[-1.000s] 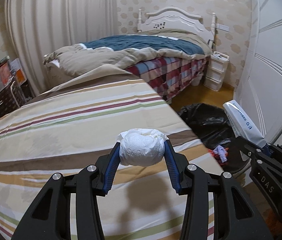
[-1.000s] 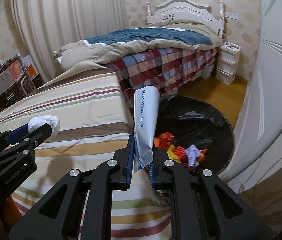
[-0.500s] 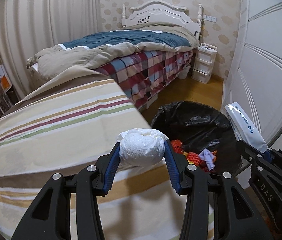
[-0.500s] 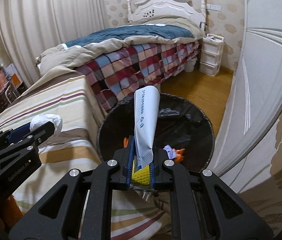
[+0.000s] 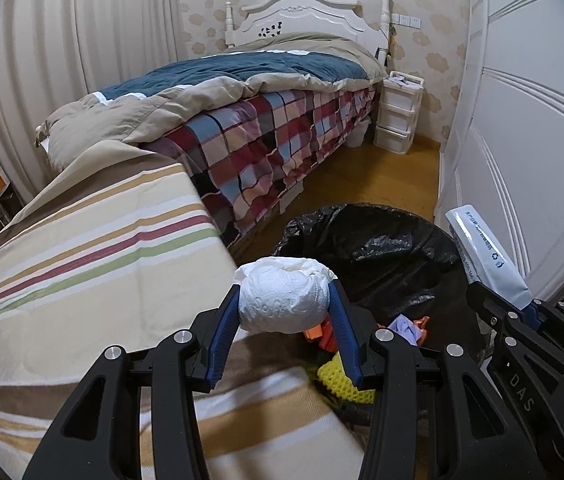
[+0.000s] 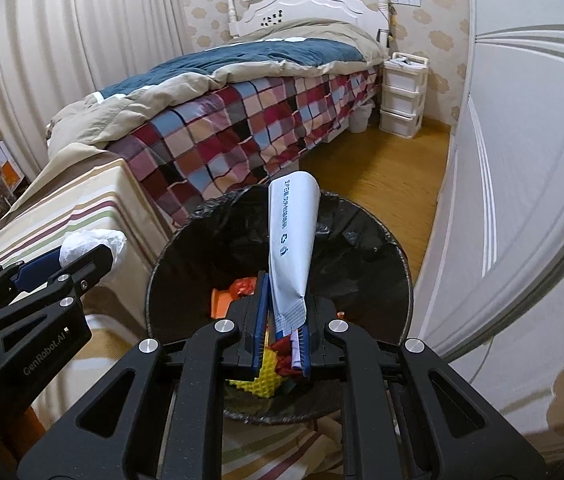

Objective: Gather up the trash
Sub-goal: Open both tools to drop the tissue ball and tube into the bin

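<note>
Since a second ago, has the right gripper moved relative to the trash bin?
Yes. The right gripper, shut on the white packet, has moved off the striped bed and over the black-lined trash bin.

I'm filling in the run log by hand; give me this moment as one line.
left gripper: shut on tissue wad | right gripper: shut on white packet, over trash bin | nothing dropped yet

I read "DAS" on the right tongs (image 5: 529,312) body, "CenRobot.AI" on the left tongs (image 6: 62,256) body. The white wrapper (image 6: 291,240) carries a line of blue print, illegible, plus a recycling mark.
</note>
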`<act>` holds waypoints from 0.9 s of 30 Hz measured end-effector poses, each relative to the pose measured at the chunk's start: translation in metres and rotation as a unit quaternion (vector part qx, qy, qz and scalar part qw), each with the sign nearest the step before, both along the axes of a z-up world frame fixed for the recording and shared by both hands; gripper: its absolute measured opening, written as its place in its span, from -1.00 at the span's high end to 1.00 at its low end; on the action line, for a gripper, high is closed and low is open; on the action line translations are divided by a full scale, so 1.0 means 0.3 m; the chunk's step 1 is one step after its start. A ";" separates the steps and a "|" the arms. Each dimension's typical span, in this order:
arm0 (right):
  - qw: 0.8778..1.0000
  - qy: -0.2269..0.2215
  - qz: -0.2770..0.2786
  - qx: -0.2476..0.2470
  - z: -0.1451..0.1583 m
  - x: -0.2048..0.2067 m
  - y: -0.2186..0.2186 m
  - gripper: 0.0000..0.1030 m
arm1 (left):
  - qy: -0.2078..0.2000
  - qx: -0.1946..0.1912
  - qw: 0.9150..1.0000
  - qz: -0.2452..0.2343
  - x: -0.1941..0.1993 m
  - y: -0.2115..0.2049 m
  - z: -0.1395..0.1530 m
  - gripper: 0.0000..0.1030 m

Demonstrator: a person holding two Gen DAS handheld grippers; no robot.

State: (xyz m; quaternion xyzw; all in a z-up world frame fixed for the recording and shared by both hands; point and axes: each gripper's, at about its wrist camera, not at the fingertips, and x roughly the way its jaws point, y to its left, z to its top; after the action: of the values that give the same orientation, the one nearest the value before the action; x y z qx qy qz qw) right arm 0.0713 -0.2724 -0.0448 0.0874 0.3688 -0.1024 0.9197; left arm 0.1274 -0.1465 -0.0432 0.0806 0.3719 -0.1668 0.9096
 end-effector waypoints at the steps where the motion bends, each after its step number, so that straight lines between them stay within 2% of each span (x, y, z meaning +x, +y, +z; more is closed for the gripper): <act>1: 1.000 0.001 -0.002 0.000 -0.003 0.006 -0.005 0.74 | 0.001 0.001 1.000 0.000 0.003 -0.004 -0.002 0.12; 9: 1.000 0.009 -0.010 0.007 -0.032 0.039 -0.041 0.72 | 0.005 0.009 1.000 -0.004 0.028 -0.045 -0.019 0.10; 13: 1.000 0.011 -0.018 0.008 -0.045 0.040 -0.056 0.69 | 0.009 0.005 1.000 -0.004 0.036 -0.049 -0.021 -0.09; 16: 1.000 0.012 -0.022 0.010 -0.053 0.041 -0.065 0.51 | 0.008 0.001 1.000 -0.002 0.040 -0.046 -0.019 -0.27; 18: 1.000 0.012 -0.025 0.010 -0.055 0.039 -0.067 0.46 | 0.006 0.000 1.000 0.000 0.038 -0.045 -0.016 -0.41; 20: 1.000 0.013 -0.027 0.009 -0.057 0.035 -0.068 0.39 | 0.003 0.000 1.000 0.001 0.036 -0.044 -0.013 -0.46; 21: 1.000 0.013 -0.028 0.007 -0.055 0.036 -0.066 0.27 | 0.002 0.001 1.000 0.002 0.035 -0.045 -0.012 -0.49; 23: 0.999 0.011 -0.032 0.004 -0.053 0.030 -0.068 0.16 | -0.001 0.003 1.000 0.001 0.032 -0.044 -0.010 -0.53; 25: 0.999 0.010 -0.035 0.001 -0.050 0.027 -0.069 0.13 | -0.005 0.005 1.000 0.001 0.028 -0.046 -0.007 -0.55; 27: 0.999 0.008 -0.038 -0.002 -0.046 0.025 -0.070 0.01 | -0.009 0.008 1.000 0.000 0.024 -0.048 -0.005 -0.56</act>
State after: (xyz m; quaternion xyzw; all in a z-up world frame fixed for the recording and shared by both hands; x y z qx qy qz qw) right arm 0.0788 -0.2934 -0.0585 0.0990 0.3724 -0.1386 0.9123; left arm 0.1345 -0.1610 -0.0446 0.0888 0.3651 -0.1629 0.9123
